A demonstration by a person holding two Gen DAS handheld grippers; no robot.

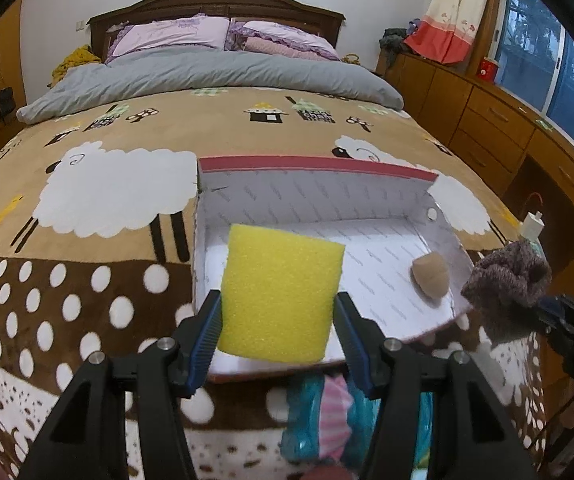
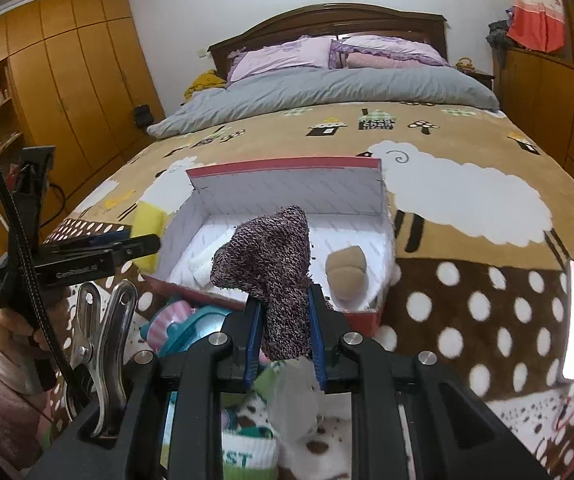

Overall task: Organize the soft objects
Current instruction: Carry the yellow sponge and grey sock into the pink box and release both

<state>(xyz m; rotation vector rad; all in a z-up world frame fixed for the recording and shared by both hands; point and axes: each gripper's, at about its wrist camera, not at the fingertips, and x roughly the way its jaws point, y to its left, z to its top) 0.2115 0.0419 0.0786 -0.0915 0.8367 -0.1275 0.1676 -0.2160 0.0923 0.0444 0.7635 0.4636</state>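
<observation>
Left wrist view: left hand-held gripper (image 1: 277, 320) pinching a yellow sponge (image 1: 281, 296) above the sheep-patterned bedspread (image 1: 99, 196).

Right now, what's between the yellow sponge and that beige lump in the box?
Only bare white box floor separates the yellow sponge from the beige lump, as seen in the left wrist view.

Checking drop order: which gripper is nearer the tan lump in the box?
Right. The right gripper, shut on the knit sock, sits just beside the tan lump; the left gripper, holding the yellow sponge, is toward the box's opposite side.
</observation>
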